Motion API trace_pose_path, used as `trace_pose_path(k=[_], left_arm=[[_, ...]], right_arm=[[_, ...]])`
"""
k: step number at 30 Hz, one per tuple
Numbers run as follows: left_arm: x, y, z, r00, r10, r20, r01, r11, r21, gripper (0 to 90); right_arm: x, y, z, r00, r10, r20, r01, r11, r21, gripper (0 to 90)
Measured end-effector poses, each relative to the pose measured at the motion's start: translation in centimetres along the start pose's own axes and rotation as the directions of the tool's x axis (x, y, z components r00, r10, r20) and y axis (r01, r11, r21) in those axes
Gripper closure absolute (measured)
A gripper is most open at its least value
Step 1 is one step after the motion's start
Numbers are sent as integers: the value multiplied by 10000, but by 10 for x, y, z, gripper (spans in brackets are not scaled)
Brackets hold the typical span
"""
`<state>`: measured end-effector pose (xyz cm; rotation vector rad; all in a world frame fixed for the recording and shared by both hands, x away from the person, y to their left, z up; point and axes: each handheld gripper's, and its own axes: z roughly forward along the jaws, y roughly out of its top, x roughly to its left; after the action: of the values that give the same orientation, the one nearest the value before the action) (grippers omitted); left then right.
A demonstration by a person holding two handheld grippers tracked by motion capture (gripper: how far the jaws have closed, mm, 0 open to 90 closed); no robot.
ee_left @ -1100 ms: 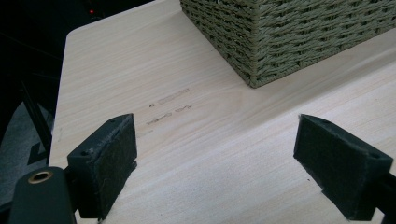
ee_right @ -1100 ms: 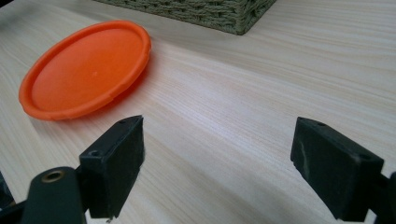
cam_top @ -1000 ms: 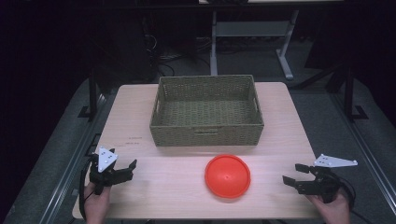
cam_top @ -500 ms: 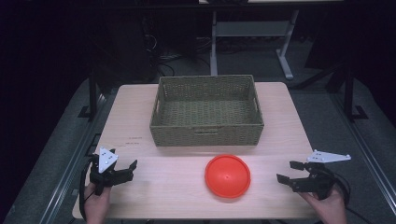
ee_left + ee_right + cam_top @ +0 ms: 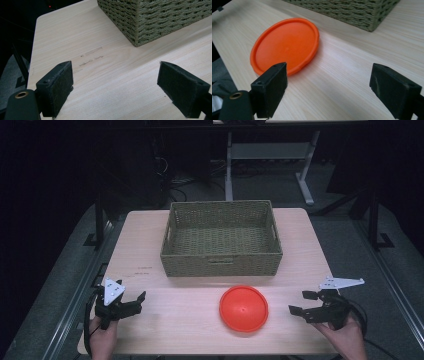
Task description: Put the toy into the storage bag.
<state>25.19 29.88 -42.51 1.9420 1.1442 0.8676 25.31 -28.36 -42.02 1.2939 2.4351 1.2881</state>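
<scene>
An orange round lid (image 5: 243,308) lies flat on the wooden table (image 5: 165,320), in front of a woven olive basket (image 5: 221,239) that looks empty. My right gripper (image 5: 300,303) is open just right of the lid, jaws pointing at it; in the right gripper view the lid (image 5: 285,45) lies ahead to the left of the open gripper (image 5: 337,87). My left gripper (image 5: 139,299) stays open near the table's front left corner, over bare wood. The left gripper view has the basket's corner (image 5: 155,17) ahead of its open gripper (image 5: 116,86).
The table's front edge runs just below both hands (image 5: 102,340). Faint marks (image 5: 91,56) sit on the wood left of the basket. Beyond the table stand a grey floor and a metal desk frame (image 5: 270,155) in a dark room.
My right gripper has slid left toward the orange lid. The left gripper, the lid and the basket have not moved.
</scene>
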Motion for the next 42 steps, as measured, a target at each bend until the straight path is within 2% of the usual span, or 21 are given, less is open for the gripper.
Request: trace_pose_path(k=[6,14,29,42], left_arm=[[-2,1,0,9999,126,-46,-126,9999,-30,129],[-1,1,-1,9999,64,-100,-64,9999,-82,128],[-2,1,1,9998,174,-58,-174,9998,-24,128],[-3,2,1,9998,210,-29,-210,9998,-50,128]], right_arm=[[6,12,4,9999,-118,-57,120,9995,275,142],[12,24,12,9995,-293,-140,301,9977,613,142],[26,49,30,9964,-642,-556,689,9938,874,143],[33,56,55,9941,-808,-717,907,9848,1484,146]])
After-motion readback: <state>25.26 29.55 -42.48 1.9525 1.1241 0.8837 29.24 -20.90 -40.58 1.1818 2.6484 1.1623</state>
